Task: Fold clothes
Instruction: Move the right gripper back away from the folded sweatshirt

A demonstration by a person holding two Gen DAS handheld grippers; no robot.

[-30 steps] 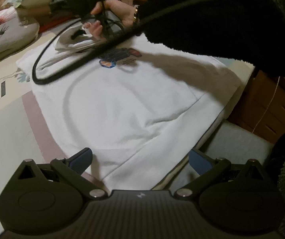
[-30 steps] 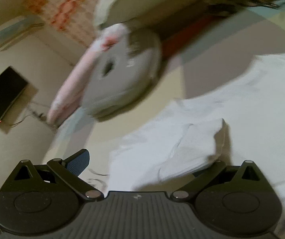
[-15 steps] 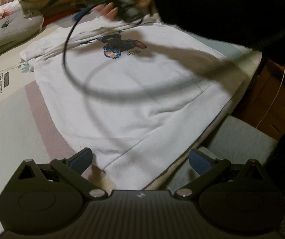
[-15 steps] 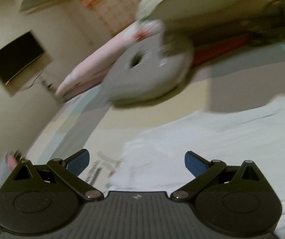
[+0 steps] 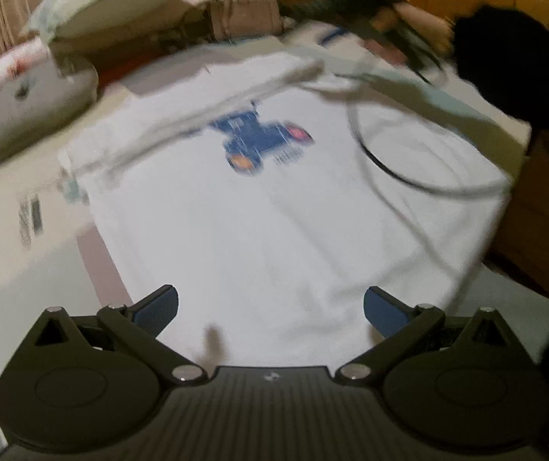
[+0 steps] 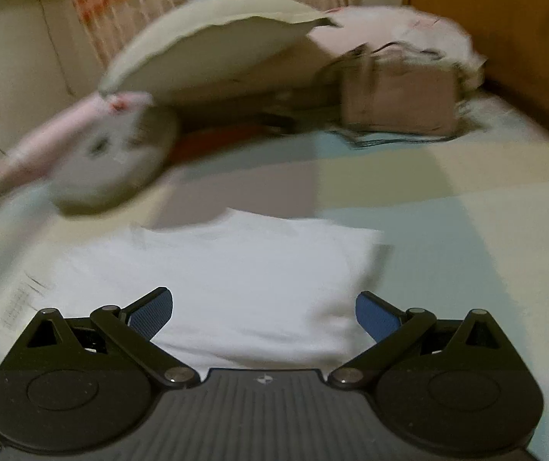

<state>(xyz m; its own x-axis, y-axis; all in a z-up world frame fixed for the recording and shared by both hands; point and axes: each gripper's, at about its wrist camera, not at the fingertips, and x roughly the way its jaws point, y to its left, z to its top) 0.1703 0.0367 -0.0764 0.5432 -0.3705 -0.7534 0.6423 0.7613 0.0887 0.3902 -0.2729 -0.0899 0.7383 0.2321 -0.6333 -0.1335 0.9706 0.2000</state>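
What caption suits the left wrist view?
Open left hand-held gripper above a white printed T-shirt spread on a bed.

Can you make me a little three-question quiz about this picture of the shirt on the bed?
1. True or false: the left gripper is pinching the white T-shirt.
2. What colour is most of the picture printed on the shirt? A) green B) blue C) yellow
3. Fill in the blank: a thin black ____ loops over the shirt's far side.

Key
1. False. Its jaws are wide apart with nothing between them; the right gripper is open too.
2. B, blue, with a small red patch and an orange one.
3. Cable.
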